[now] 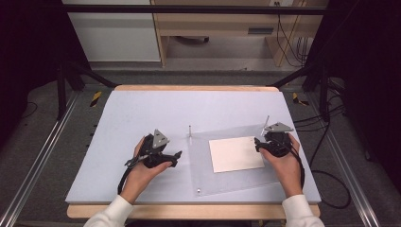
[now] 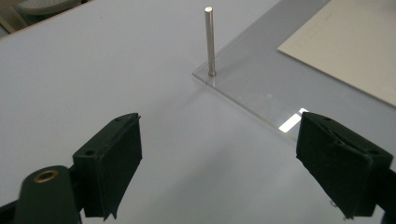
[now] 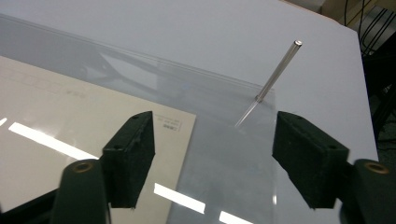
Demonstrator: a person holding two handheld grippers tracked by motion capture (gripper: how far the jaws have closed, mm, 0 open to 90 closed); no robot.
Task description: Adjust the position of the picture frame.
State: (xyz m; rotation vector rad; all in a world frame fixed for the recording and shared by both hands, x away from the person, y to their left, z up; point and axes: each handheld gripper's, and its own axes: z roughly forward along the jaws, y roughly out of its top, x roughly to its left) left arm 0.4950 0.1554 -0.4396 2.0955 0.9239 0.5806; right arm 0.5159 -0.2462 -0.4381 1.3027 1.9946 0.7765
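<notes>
1. Clear acrylic makes up the flat rectangular plate (image 1: 236,161) lying on the pale grey counter (image 1: 142,113), right of centre, with a cream sheet of paper (image 1: 235,153) resting on it.
2. Thin metal pins stand at the plate's far corners: one upright at the far-left corner (image 2: 210,42), one leaning at the far-right corner (image 3: 275,74). A small metal fitting (image 1: 198,191) sits at the near-left corner.
3. The left gripper (image 1: 163,158) rests just left of the plate, jaws apart with nothing between them, aimed toward the far-left pin.
4. The right gripper (image 1: 269,142) hovers over the plate's right edge beside the leaning pin, jaws apart and empty, with paper and acrylic showing below them.
5. Judged step: both hands are lining up on the plate and its pins; nothing is gripped yet.
6. The next move probably calls for a jaw pair closing squarely on a slim pin, or on the plate's thin edge. The right pin's tilt means the gripper should match its angle, or the pin may slip out.
</notes>
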